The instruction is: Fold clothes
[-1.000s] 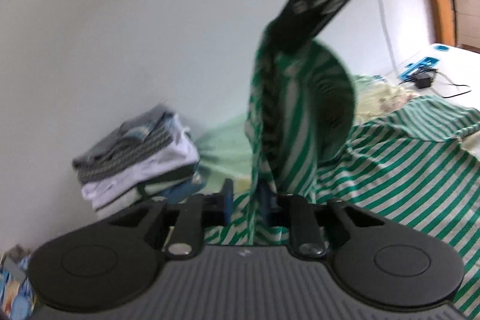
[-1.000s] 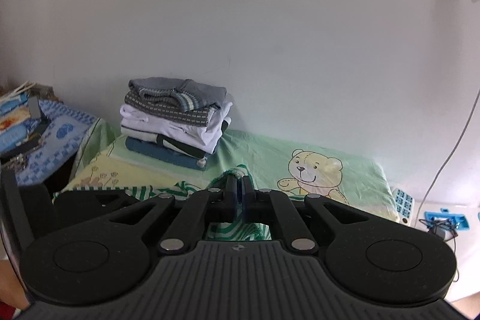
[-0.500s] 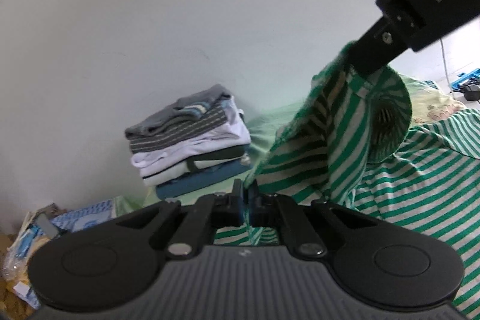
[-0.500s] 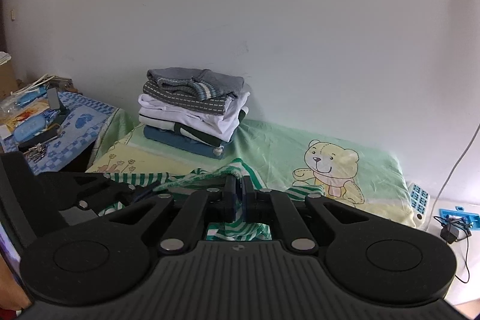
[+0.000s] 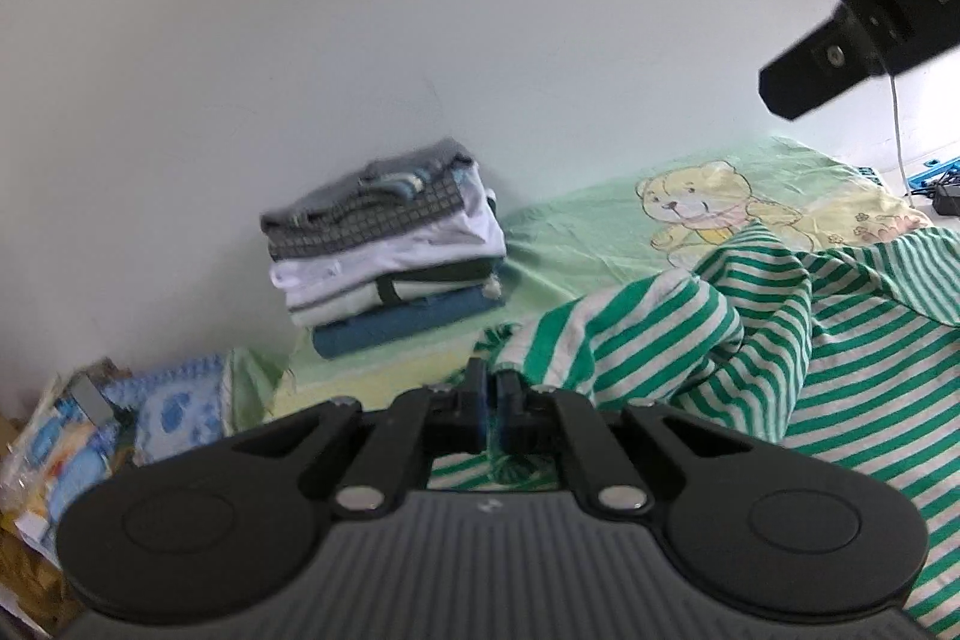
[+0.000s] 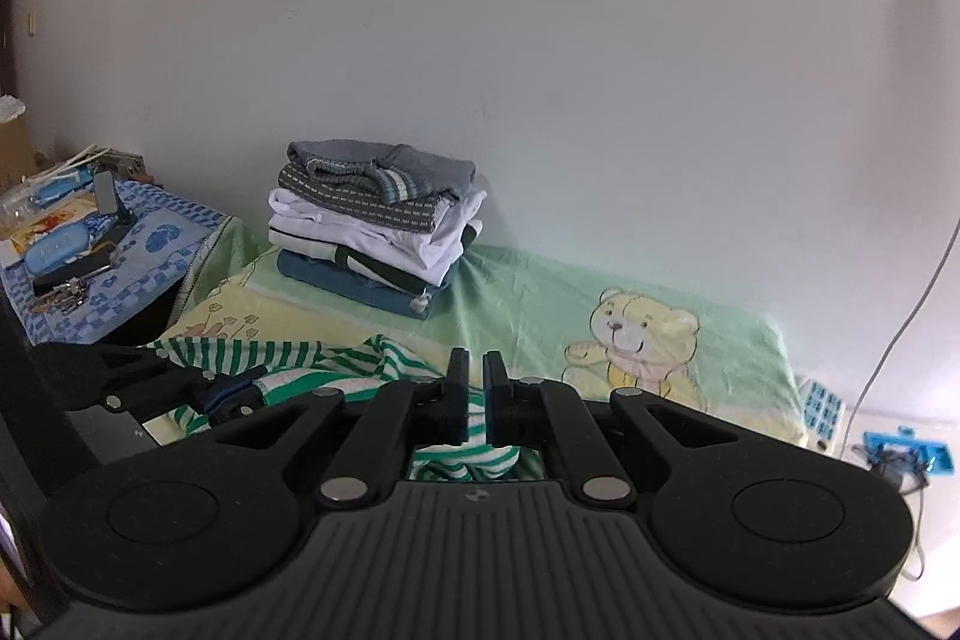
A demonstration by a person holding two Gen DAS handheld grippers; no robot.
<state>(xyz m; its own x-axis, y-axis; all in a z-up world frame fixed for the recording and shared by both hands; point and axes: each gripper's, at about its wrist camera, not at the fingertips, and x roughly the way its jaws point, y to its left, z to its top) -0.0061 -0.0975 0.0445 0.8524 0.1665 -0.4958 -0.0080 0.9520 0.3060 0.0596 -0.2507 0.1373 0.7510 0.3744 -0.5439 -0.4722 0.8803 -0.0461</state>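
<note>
Shirt (image 5: 780, 340), striped green and white, lies rumpled on the bed (image 5: 576, 232), and both grippers are clamped on its cloth: left gripper (image 5: 493, 403) and right gripper (image 6: 474, 400). Spreading seems in hand; next, pull the cloth flat before folding.

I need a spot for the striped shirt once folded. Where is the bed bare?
Bare sheet lies between the folded stack and the teddy bear print. The near side is crowded by the striped shirt; the blue side table is cluttered.
</note>
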